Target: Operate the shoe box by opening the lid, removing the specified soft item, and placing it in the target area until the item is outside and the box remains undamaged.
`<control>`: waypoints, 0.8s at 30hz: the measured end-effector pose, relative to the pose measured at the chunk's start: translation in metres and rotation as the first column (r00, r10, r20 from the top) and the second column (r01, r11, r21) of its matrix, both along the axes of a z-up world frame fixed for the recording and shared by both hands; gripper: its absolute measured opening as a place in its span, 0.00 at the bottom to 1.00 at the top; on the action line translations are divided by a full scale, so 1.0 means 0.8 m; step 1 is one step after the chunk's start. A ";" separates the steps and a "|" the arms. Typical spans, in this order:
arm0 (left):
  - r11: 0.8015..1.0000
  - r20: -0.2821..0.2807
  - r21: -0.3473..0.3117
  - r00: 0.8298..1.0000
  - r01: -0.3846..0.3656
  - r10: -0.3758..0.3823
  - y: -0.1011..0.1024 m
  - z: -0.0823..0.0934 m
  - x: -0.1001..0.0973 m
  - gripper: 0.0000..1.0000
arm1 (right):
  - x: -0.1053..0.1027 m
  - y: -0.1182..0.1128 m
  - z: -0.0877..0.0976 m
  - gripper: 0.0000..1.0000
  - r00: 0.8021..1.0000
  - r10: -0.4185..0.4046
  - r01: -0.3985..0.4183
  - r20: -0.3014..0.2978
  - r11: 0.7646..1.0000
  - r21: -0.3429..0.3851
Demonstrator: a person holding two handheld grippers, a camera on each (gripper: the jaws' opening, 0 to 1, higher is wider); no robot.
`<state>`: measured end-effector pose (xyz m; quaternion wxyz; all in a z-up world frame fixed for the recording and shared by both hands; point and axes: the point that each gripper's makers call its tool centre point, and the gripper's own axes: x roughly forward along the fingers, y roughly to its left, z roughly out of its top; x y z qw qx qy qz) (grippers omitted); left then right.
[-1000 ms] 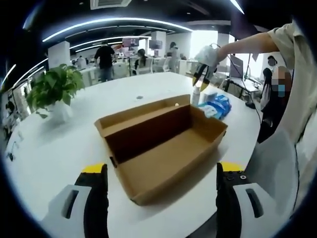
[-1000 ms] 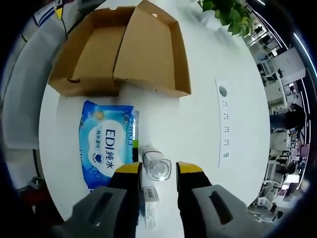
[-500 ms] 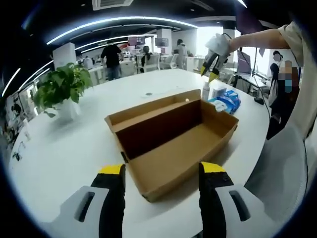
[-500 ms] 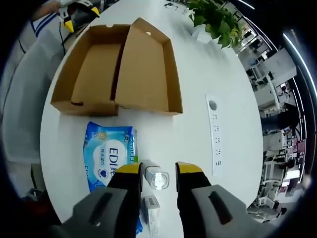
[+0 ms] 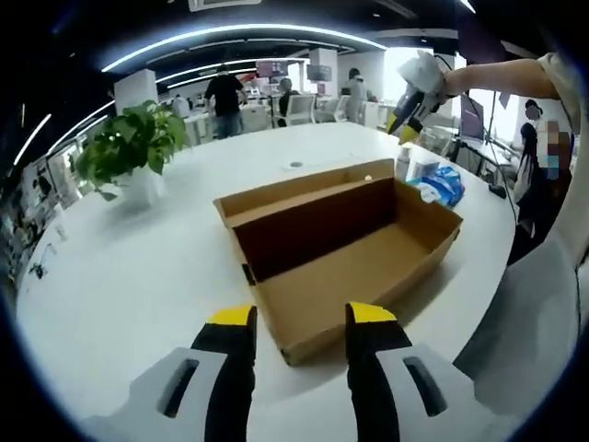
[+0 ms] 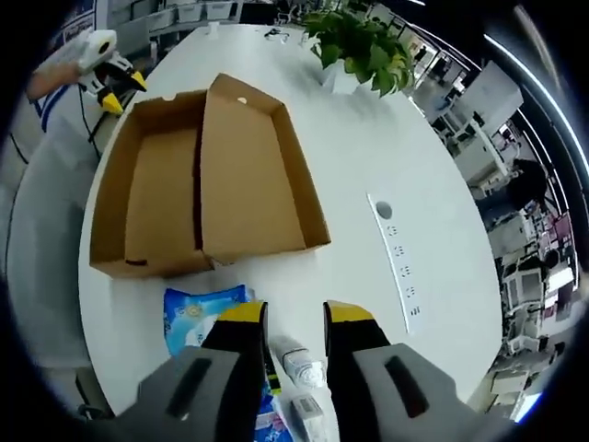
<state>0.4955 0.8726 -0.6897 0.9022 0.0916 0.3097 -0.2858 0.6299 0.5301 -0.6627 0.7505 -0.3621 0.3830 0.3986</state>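
Two grippers unclenched, grasping nothing: left gripper low before open shoe box, right gripper above wipes pack, half hidden behind its jaws. Box empty, lengthwise along table edge.

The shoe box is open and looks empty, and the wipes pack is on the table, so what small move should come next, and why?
Probably draw the right gripper further up and away. The shoe box lies open and empty, its lid folded back undamaged. The blue wipes pack rests on the white table beside the box, outside it, and the right jaws hold nothing, so no further handling seems needed.
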 end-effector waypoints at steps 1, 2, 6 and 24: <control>1.000 -0.001 0.001 1.000 -0.003 0.003 0.000 0.000 0.000 0.32 | 0.000 0.001 0.000 0.21 1.000 -0.004 0.004 -0.001 1.000 0.003; 1.000 0.003 0.005 1.000 -0.009 0.009 0.001 -0.001 0.000 0.31 | 0.002 0.004 -0.002 0.20 1.000 -0.018 0.019 -0.007 1.000 0.013; 0.999 -0.013 0.008 0.999 -0.035 0.036 0.004 -0.007 0.000 0.24 | 0.005 0.010 -0.007 0.19 0.999 -0.049 0.049 -0.013 0.998 0.028; 0.987 -0.110 -0.023 0.982 -0.158 0.154 0.022 -0.023 -0.002 0.04 | 0.036 0.033 -0.042 0.19 0.965 -0.254 0.260 -0.069 0.961 0.098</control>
